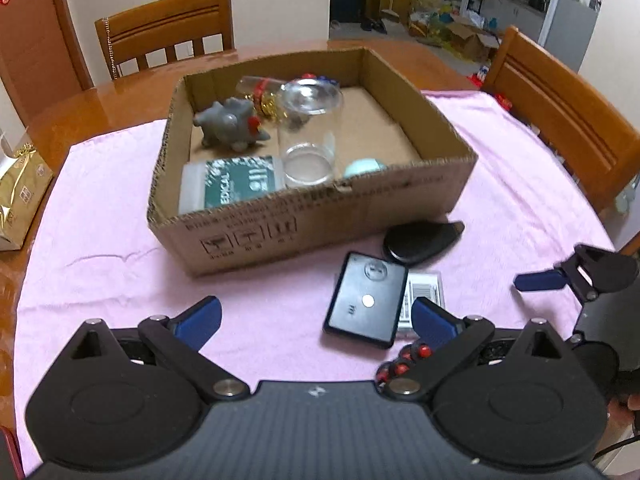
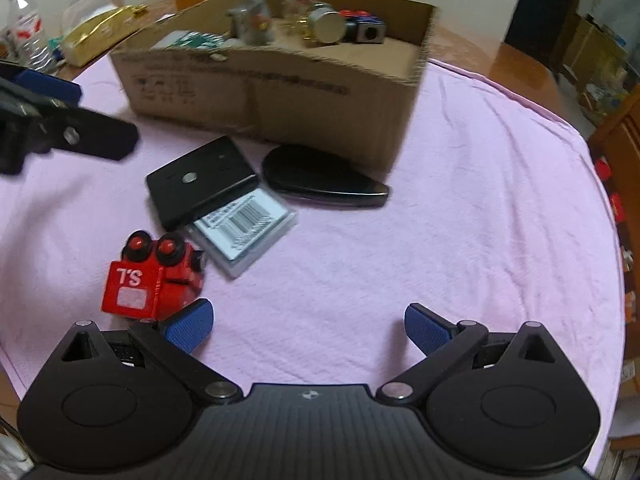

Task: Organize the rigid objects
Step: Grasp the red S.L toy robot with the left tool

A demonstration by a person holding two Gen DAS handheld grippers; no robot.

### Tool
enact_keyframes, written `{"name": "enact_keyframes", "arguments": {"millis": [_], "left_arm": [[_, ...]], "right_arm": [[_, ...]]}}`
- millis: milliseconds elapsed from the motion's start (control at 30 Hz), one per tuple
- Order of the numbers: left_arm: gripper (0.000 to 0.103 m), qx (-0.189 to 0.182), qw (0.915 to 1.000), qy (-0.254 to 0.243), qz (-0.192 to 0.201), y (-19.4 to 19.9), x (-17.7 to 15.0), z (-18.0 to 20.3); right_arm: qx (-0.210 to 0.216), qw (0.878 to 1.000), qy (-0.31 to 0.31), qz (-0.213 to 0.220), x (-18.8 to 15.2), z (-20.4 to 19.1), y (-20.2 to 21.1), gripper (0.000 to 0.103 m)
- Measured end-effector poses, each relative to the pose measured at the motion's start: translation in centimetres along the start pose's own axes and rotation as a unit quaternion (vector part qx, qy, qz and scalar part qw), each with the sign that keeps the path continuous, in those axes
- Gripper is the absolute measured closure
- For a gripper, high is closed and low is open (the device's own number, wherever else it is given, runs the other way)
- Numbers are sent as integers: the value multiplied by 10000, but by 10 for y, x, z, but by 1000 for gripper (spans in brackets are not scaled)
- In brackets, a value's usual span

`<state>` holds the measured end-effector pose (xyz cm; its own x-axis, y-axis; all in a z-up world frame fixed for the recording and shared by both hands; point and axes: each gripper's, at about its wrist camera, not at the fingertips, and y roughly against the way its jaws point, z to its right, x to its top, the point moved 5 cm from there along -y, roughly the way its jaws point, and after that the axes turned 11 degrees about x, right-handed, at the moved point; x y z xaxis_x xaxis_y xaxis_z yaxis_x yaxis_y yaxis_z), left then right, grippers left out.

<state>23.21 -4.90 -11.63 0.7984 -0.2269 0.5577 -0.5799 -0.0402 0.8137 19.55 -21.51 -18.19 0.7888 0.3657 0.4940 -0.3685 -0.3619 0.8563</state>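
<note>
Both grippers hover over the pink cloth (image 2: pixel 460 200), nothing held. Left gripper (image 1: pixel 316 316): jaws spread wide, empty. Right gripper (image 2: pixel 308 326): jaws also spread, empty; one of its blue pads (image 1: pixel 538 280) shows at the right edge of the left view. Cardboard box (image 1: pixel 304 224) sits mid-table. It already holds a grey toy (image 1: pixel 230 126), a clear glass (image 1: pixel 308 132) standing upright, a green-labelled pack (image 1: pixel 236 182) against the near wall, a pale teal ball (image 1: pixel 362 168) mostly hidden behind that wall, a bottle (image 1: pixel 260 92) lying at the back, and a small black cube (image 2: pixel 370 32). Left outside, on the cloth just in front of the box: black remote (image 2: pixel 202 180), overlapping a barcode case (image 2: pixel 248 228); black teardrop case (image 2: pixel 320 176), touching the box's near wall; red toy truck (image 2: pixel 154 280), tipped over, just beside the right gripper's left pad. Gold bag (image 1: pixel 20 192) off to the left of the cloth.
</note>
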Motion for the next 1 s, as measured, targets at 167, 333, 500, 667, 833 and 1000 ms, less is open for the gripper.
{"name": "enact_keyframes", "arguments": {"millis": [167, 333, 500, 667, 833, 1000], "left_arm": [[3, 13, 9999, -28, -115, -2, -7, 11], [3, -24, 9997, -5, -229, -4, -15, 21], [3, -108, 9987, 148, -467, -11, -33, 33], [3, 24, 9977, 247, -638, -22, -51, 41], [2, 338, 9968, 264, -680, -26, -65, 36], [1, 507, 9953, 418, -708, -25, -71, 17]], "right_arm": [[222, 9988, 435, 25, 2, -19, -6, 0], [249, 9988, 421, 88, -12, -2, 1, 0], [307, 9978, 566, 162, -21, 13, 10, 0], [381, 9964, 704, 263, -27, 19, 14, 0], [407, 9960, 743, 284, -26, 19, 15, 0], [403, 9961, 734, 279, -27, 20, 15, 0]]}}
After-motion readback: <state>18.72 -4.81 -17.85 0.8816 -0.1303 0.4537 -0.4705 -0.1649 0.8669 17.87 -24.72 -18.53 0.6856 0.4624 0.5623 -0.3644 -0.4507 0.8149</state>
